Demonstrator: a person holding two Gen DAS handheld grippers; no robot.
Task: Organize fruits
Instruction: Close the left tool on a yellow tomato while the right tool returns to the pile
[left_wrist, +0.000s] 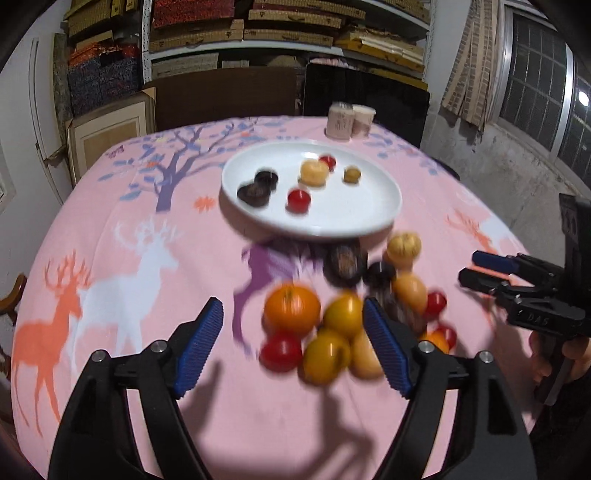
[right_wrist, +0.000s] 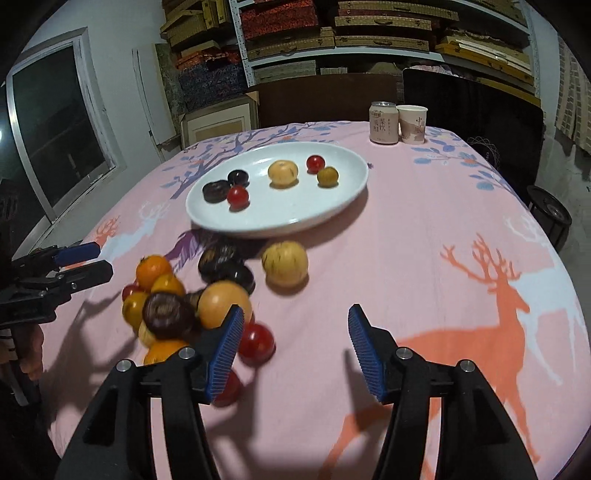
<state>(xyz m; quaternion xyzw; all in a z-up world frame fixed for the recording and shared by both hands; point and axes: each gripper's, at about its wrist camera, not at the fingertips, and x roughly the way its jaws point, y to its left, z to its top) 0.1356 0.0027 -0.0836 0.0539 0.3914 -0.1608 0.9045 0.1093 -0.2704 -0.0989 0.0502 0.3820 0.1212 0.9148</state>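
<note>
Centrally on the pink deer-print tablecloth (right_wrist: 424, 229), a white plate (right_wrist: 343, 206) is seen holding six small fruits: two dark ones, two red ones, a pale yellow one and an olive one. Nearer the cameras, a loose pile of fruit (left_wrist: 332, 325) is gathered on the cloth, including an orange (left_wrist: 291, 308) and a pale round fruit (right_wrist: 285, 264) just beside the plate. The left gripper (left_wrist: 293, 345) is held with jaws apart above the pile, nothing clamped. The right gripper (right_wrist: 295, 349) is likewise spread and empty. A can (right_wrist: 384, 122) and a paper cup (right_wrist: 413, 123) are set behind the plate.
</note>
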